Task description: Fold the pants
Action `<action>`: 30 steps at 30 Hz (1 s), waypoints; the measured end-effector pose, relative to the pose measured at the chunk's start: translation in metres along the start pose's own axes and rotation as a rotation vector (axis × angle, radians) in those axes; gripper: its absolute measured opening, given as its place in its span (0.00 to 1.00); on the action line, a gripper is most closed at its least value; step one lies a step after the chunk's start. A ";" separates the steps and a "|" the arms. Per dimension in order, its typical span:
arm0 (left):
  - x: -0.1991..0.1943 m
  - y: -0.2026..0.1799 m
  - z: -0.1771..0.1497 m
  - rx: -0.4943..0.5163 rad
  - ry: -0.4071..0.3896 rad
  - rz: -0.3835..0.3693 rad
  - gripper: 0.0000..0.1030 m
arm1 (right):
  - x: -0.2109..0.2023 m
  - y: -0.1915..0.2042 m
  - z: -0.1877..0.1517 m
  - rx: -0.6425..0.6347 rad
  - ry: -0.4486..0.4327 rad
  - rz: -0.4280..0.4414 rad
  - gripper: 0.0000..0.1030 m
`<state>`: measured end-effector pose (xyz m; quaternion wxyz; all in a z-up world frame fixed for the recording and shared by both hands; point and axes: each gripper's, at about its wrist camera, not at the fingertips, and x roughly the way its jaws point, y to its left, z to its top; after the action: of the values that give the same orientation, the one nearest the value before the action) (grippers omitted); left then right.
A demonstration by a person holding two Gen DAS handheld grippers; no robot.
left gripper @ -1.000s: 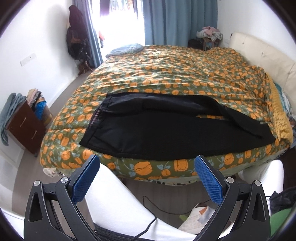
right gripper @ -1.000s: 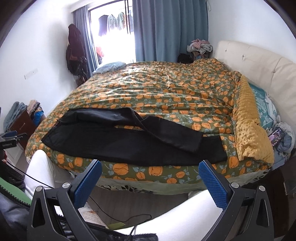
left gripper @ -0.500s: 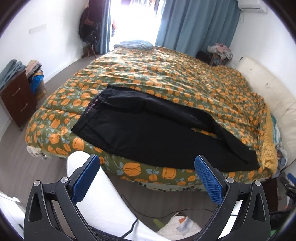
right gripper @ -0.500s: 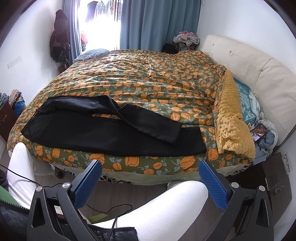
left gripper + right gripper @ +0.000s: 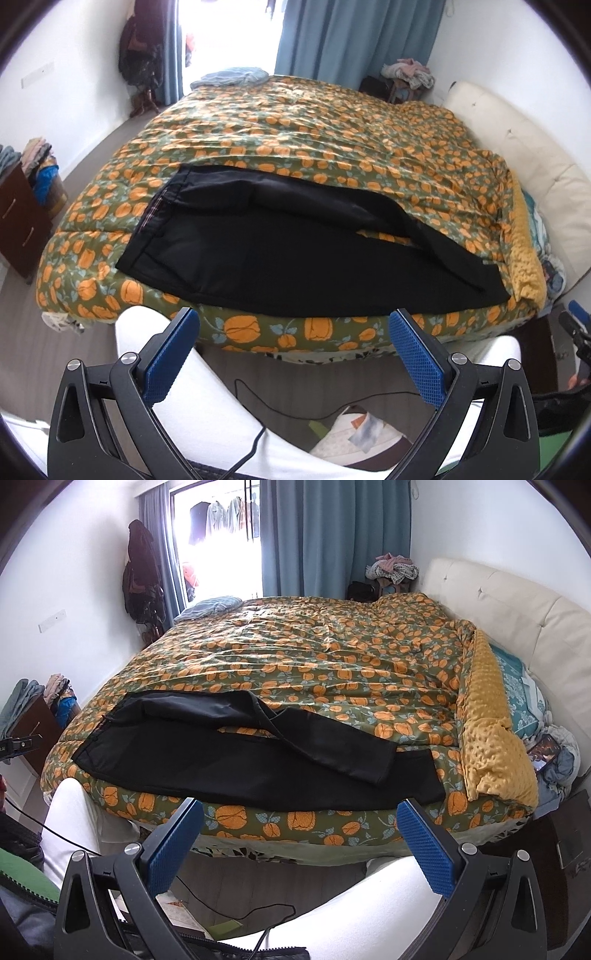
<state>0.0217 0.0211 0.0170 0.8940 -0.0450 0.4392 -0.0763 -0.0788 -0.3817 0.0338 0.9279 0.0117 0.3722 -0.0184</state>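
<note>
Black pants (image 5: 295,258) lie flat along the near edge of the pumpkin-print duvet (image 5: 332,140), ahead of and above both tools, one leg crossing loosely over the other. Soft, light and floppy by the look, they should be pinched at waistband and hem. Left gripper (image 5: 291,354) and right gripper (image 5: 301,840) hover low over the person's white-trousered knees, jaws spread wide, empty

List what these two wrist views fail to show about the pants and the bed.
- Black pants: underside and any pockets hidden against the pumpkin-print quilt; the dark cloth swallows seam detail in both views.
- Lower leg's hem: partly covered by the upper leg in the right wrist view.
- Waistband: its label is too small to read, left wrist view.
- Both open grippers: bodies cut off by the bottom edges.
</note>
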 end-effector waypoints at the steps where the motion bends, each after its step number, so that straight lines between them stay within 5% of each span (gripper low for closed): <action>1: 0.000 -0.002 0.000 0.004 -0.002 -0.002 0.99 | -0.001 0.001 0.001 -0.006 -0.010 0.000 1.00; 23: 0.014 -0.032 0.016 0.064 -0.044 -0.007 0.99 | 0.012 0.008 0.019 -0.065 -0.079 0.085 1.00; 26: 0.020 -0.034 0.020 0.059 -0.040 -0.030 0.99 | 0.030 0.010 0.018 -0.108 -0.104 0.107 1.00; 30: 0.023 -0.036 0.022 0.068 -0.039 -0.030 0.99 | 0.091 0.001 0.006 -0.158 0.000 0.124 1.00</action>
<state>0.0497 -0.0185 0.0182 0.9022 -0.0228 0.4180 -0.1036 -0.0088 -0.3829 -0.0246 0.9254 -0.0384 0.3708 0.0685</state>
